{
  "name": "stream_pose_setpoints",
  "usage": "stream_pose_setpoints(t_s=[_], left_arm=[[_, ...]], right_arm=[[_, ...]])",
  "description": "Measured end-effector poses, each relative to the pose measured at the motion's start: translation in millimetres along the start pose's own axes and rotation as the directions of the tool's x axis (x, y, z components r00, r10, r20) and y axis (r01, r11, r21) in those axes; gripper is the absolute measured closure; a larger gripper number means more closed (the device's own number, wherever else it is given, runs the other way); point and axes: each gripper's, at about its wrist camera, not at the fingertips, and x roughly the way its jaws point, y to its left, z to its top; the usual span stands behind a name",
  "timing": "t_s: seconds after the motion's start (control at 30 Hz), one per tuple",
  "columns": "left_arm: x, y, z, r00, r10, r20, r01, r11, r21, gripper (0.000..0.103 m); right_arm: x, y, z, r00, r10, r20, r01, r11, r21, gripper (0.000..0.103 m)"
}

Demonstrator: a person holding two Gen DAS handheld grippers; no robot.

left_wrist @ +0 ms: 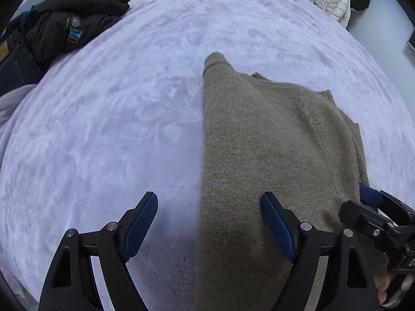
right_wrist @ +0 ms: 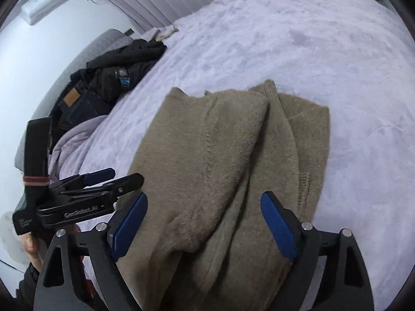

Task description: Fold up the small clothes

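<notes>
**Mia:** Where is the brown sweater [left_wrist: 272, 140]?

**Ben:** It lies on the fluffy purple blanket [left_wrist: 116, 116] on the bed. It is already folded into a long shape. 1 sleeve [right_wrist: 282, 134] lies across the top.

**Mia:** What are the grabbers doing?

**Ben:** The left gripper [left_wrist: 208, 223] hangs over the near left edge of the sweater. Its jaws are wide apart and hold nothing. 1 finger is over the blanket and 1 is over the sweater. The right gripper [right_wrist: 203, 223] hangs over the near end too. Its jaws are also wide apart and empty.

**Mia:** What comes next, do you think?

**Ben:** I think they should fold the near end up to the far end. That would make a small neat square.

**Mia:** How do they do it well?

**Ben:** Each grabber should pinch 1 near corner. It should catch all the layers, not just the top 1. Then both should lift together and go the same speed, so the edges line up.

**Mia:** What could go wrong?

**Ben:** The sleeve could slide off. The fuzzy knit is soft and could bunch up.

**Mia:** What else is there?

**Ben:** A black jacket [left_wrist: 70, 23] and jeans [right_wrist: 75, 103] sit far off at the side.
</notes>
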Motion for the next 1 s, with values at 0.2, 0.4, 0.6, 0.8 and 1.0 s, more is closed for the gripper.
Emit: stream_pose_setpoints(t_s=[0.2,0.4,0.6,0.8,1.0], left_arm=[[-0.4,-1.8,1.8,0.999,-0.049,0.017,0.049,0.999,0.008,0.009],[-22.7,-33.6,1.3,0.985,-0.167,0.033,0.164,0.983,0.076,0.009],[4.4,-74.7,-9.7,0.994,-0.108,-0.007,0.108,0.981,0.161,0.005],[-35.7,-48.0,11.1,0.987,-0.093,0.129,0.074,0.986,0.148,0.005],[2.7,-1.1,65.5,0.985,0.152,0.078,-0.153,0.988,0.001,0.005]], right_arm=[[28.6,8.9,9.6,0.999,-0.018,-0.037,0.017,1.0,-0.022,0.082],[-35.9,17.2,8.8,0.995,-0.01,0.101,0.018,0.997,-0.076,0.086],[-21.1,-21.7,-1.3,0.991,-0.131,0.039,0.133,0.99,-0.043,0.086],[-38.0,-25.8,-5.8,0.988,-0.132,0.081,0.133,0.991,-0.01,0.074],[-61.2,31.6,13.0,0.93,-0.279,0.239,0.337,0.907,-0.254,0.035]])
